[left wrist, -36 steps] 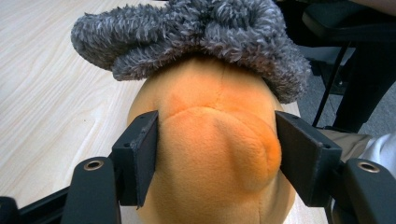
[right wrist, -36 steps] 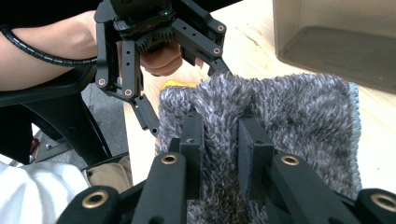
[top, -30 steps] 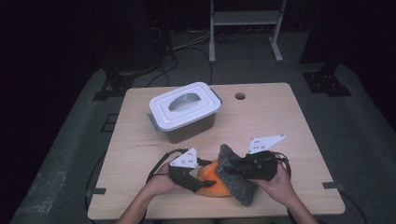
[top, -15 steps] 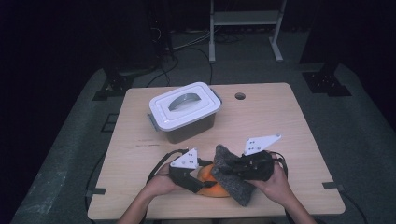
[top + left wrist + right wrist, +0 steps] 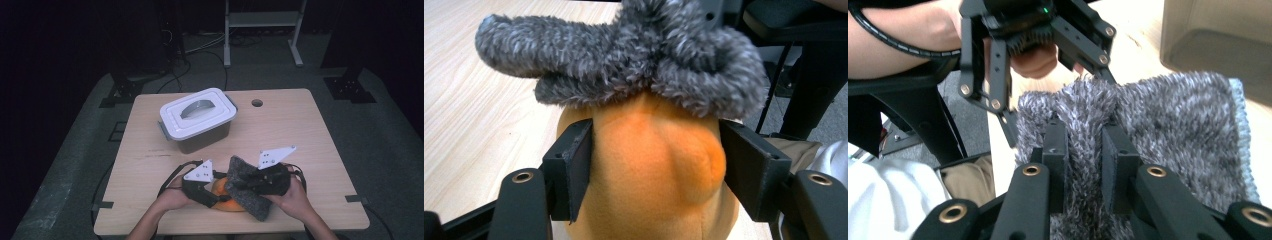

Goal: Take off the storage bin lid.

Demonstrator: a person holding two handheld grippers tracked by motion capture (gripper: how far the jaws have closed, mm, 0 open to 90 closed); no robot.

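Observation:
An orange plush thing [image 5: 223,192] lies near the table's front edge, and my left gripper [image 5: 214,193] is shut on it. In the left gripper view the black fingers [image 5: 574,165] press both sides of the orange plush [image 5: 659,165]. A grey fuzzy knit piece [image 5: 624,65] drapes over its top. My right gripper [image 5: 246,183] is shut on a fold of that grey knit [image 5: 252,202]. The right gripper view shows the fold pinched in my right gripper [image 5: 1084,150], the grey knit [image 5: 1178,130] spreading to the right, and the left gripper [image 5: 1033,35] just beyond.
A grey bin with a white handled lid [image 5: 197,120] stands at the table's middle left, behind the grippers. The wooden table [image 5: 305,140] has a small round hole [image 5: 257,103] near its far edge. Cables trail from both grippers. Dark floor surrounds the table.
My right gripper has shifted slightly left with the grey knit, drawing it further over the orange plush. The left gripper has stayed put.

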